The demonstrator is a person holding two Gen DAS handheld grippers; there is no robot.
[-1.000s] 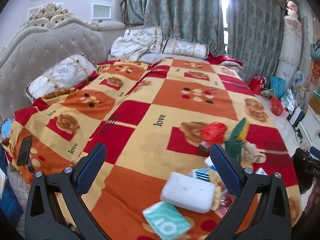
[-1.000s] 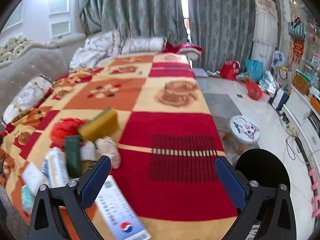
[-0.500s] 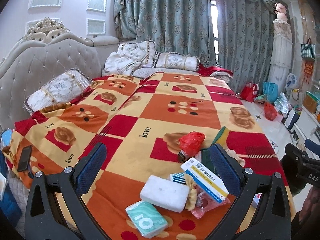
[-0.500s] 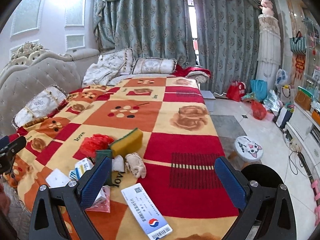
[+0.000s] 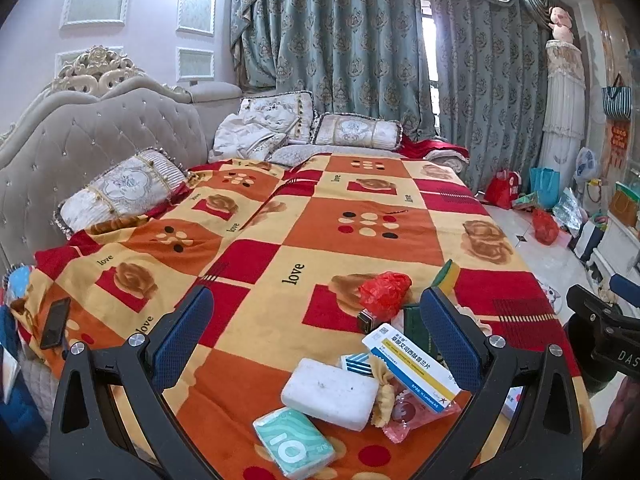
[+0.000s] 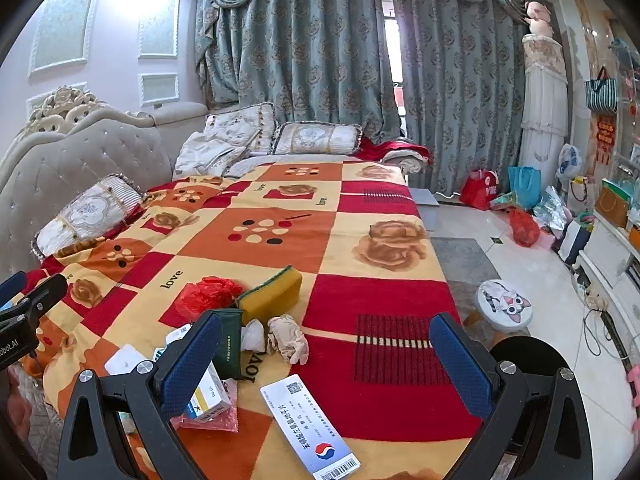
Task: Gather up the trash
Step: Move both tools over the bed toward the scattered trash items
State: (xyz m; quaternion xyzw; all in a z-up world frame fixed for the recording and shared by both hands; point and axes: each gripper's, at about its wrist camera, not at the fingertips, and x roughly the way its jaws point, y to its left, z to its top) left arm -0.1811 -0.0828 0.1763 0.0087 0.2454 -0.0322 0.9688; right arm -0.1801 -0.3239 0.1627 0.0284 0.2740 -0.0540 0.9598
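Left gripper (image 5: 316,334) & right gripper (image 6: 326,354) both gape wide, nothing held, above the bed's near end. Trash lies clustered on the blanket (image 6: 372,304): red bag (image 6: 208,294), yellow-green sponge (image 6: 272,294), white foam block (image 5: 330,394), medicine boxes (image 6: 310,426), tissue pack (image 5: 294,442).

A home bedroom: tufted headboard (image 5: 112,136), patterned blanket (image 5: 320,232) on the bed, pillows (image 5: 124,188), heavy curtains (image 6: 320,60)

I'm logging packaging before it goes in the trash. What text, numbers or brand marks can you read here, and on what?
"love": bedspread, repeated.
"10": teal tissue pack.
"DAS": right gripper, cut off by the frame edge.
"obot.AI": left gripper, cut off.
Yellow-striped medicine box: Chinese print, too small.
Long white box: Chinese print and barcode, unreadable.
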